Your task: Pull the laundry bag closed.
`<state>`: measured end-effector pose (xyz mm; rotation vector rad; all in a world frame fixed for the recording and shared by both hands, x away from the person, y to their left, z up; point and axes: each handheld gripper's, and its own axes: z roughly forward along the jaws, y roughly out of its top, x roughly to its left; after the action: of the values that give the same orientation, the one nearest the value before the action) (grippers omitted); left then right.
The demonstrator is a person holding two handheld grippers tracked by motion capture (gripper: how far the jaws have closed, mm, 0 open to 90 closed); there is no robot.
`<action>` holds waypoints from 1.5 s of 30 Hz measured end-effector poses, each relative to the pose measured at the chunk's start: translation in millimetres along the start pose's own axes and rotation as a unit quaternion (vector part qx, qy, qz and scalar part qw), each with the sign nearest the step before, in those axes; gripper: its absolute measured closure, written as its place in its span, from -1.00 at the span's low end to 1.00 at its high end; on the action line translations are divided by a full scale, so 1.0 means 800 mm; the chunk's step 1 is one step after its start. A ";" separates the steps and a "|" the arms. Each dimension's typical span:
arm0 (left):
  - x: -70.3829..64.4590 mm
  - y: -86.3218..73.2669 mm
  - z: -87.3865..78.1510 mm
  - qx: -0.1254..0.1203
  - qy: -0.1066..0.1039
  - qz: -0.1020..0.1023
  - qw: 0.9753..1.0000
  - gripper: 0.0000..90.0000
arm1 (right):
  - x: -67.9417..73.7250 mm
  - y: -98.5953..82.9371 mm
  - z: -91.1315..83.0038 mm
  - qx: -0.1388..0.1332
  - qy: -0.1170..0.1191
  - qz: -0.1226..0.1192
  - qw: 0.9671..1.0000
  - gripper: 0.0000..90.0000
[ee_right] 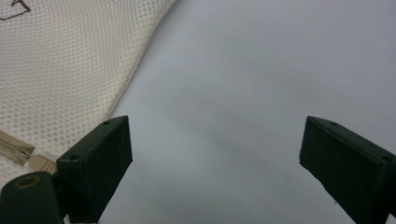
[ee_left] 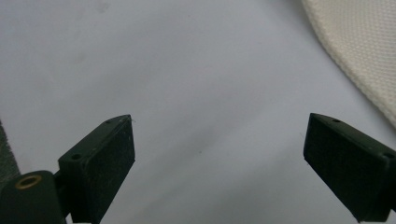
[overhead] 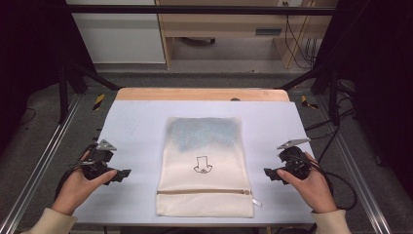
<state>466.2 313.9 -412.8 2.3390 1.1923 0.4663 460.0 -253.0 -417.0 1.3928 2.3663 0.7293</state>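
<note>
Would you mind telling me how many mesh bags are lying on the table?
1. The cream mesh laundry bag lies flat mid-table between the left gripper and right gripper, zipper nearest the person.

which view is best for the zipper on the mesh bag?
High view: the whole zipper runs across the mesh bag near its front edge. Right gripper view catches just the zipper's end; left gripper view has a bag corner.

Desk and surroundings

A pale blue-grey mat (overhead: 136, 126) covers the desk (overhead: 202, 94), whose wooden far edge shows beyond it. A black metal frame (overhead: 195, 9) stands around, with grey carpet floor (overhead: 39, 126), a wooden cabinet (overhead: 219, 24) and black cables (overhead: 299, 44) behind.
</note>
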 end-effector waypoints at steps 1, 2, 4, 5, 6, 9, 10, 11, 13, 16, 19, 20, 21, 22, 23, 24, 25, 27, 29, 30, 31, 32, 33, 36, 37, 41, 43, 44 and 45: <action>0.002 -0.001 0.000 0.001 0.003 -0.001 1.000 -0.80 | -0.002 -0.002 0.000 0.000 0.000 0.004 1.000 -0.78; 0.004 -0.003 0.000 0.002 0.006 -0.001 1.000 -0.80 | -0.004 -0.005 0.001 -0.001 -0.001 0.007 1.000 -0.79; 0.007 -0.005 0.000 0.003 0.009 -0.003 1.000 -0.80 | -0.008 -0.009 0.001 0.001 -0.002 0.014 1.000 -0.79; 0.009 -0.007 0.000 0.003 0.013 -0.002 1.000 -0.80 | -0.010 -0.011 0.001 0.002 -0.004 0.016 1.000 -0.79; 0.011 -0.008 0.000 0.003 0.017 -0.002 1.000 -0.80 | -0.013 -0.014 0.002 0.000 -0.005 0.018 1.000 -0.79; 0.015 -0.013 0.003 0.010 0.023 -0.001 1.000 -0.80 | -0.018 -0.021 0.003 0.003 -0.004 0.026 1.000 -0.79; 0.016 -0.014 0.004 0.013 0.023 0.000 1.000 -0.81 | -0.020 -0.025 0.005 0.003 -0.004 0.031 1.000 -0.80; 0.016 -0.016 0.005 0.015 0.026 0.001 1.000 -0.81 | -0.021 -0.027 0.005 0.005 -0.008 0.032 0.999 -0.80; 0.018 -0.019 0.007 0.018 0.032 0.001 0.999 -0.81 | -0.024 -0.032 0.007 0.005 -0.015 0.033 0.999 -0.80; 0.022 -0.025 0.011 0.019 0.033 -0.005 0.999 -0.81 | -0.027 -0.039 0.010 0.000 -0.018 0.040 0.999 -0.80; 0.025 -0.031 0.014 0.021 0.037 -0.010 0.999 -0.81 | -0.028 -0.045 0.014 -0.001 -0.024 0.045 0.999 -0.80; 0.026 -0.033 0.014 0.021 0.037 -0.011 0.999 -0.81 | -0.028 -0.046 0.013 -0.007 -0.031 0.047 0.998 -0.80; 0.027 -0.035 0.015 0.019 0.038 -0.014 0.999 -0.81 | -0.029 -0.048 0.013 -0.013 -0.033 0.049 0.998 -0.80; 0.028 -0.037 0.015 0.019 0.038 -0.015 0.999 -0.81 | -0.029 -0.050 0.013 -0.019 -0.037 0.053 0.998 -0.80; 0.028 -0.039 0.015 0.017 0.039 -0.017 0.999 -0.81 | -0.030 -0.053 0.013 -0.021 -0.035 0.056 0.998 -0.81; 0.028 -0.041 0.015 0.017 0.039 -0.018 0.999 -0.81 | -0.030 -0.056 0.014 -0.023 -0.036 0.057 0.997 -0.81; 0.028 -0.043 0.016 0.015 0.040 -0.019 0.999 -0.81 | -0.030 -0.058 0.015 -0.023 -0.038 0.055 0.997 -0.81; 0.028 -0.046 0.017 0.010 0.041 -0.021 0.999 -0.81 | -0.030 -0.062 0.016 -0.025 -0.035 0.058 0.997 -0.81; 0.028 -0.049 0.020 0.005 0.042 -0.025 0.999 -0.81 | -0.029 -0.066 0.018 -0.029 -0.030 0.064 0.997 -0.82; 0.029 -0.052 0.021 0.000 0.043 -0.026 0.999 -0.81 | -0.029 -0.067 0.018 -0.032 -0.032 0.063 0.997 -0.82; 0.029 -0.054 0.023 -0.007 0.048 -0.028 0.998 -0.82 | -0.029 -0.068 0.019 -0.038 -0.031 0.067 0.997 -0.83; 0.029 -0.056 0.024 -0.012 0.045 -0.030 0.998 -0.82 | -0.029 -0.070 0.020 -0.045 -0.030 0.071 0.996 -0.84; 0.029 -0.058 0.026 -0.017 0.043 -0.033 0.998 -0.83 | -0.029 -0.071 0.021 -0.050 -0.032 0.075 0.995 -0.84; 0.025 -0.062 0.030 -0.029 0.049 -0.032 0.998 -0.85 | -0.029 -0.072 0.024 -0.055 -0.034 0.077 0.995 -0.84; 0.024 -0.063 0.031 -0.035 0.047 -0.029 0.998 -0.85 | -0.028 -0.073 0.024 -0.057 -0.031 0.081 0.995 -0.84; 0.017 -0.065 0.037 -0.060 0.042 -0.024 0.997 -0.86 | -0.026 -0.074 0.027 -0.066 -0.042 0.074 0.994 -0.85; 0.014 -0.065 0.038 -0.067 0.037 -0.024 0.997 -0.86 | -0.024 -0.075 0.027 -0.069 -0.044 0.072 0.994 -0.85; 0.013 -0.065 0.038 -0.072 0.032 -0.023 0.997 -0.86 | -0.023 -0.076 0.027 -0.068 -0.042 0.069 0.994 -0.86; 0.013 -0.064 0.039 -0.078 0.031 -0.022 0.996 -0.86 | -0.022 -0.076 0.029 -0.068 -0.041 0.068 0.995 -0.86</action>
<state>453.3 340.6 -465.8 2.1751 1.1892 0.5979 435.8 -286.1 -470.2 1.5060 2.1334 0.8360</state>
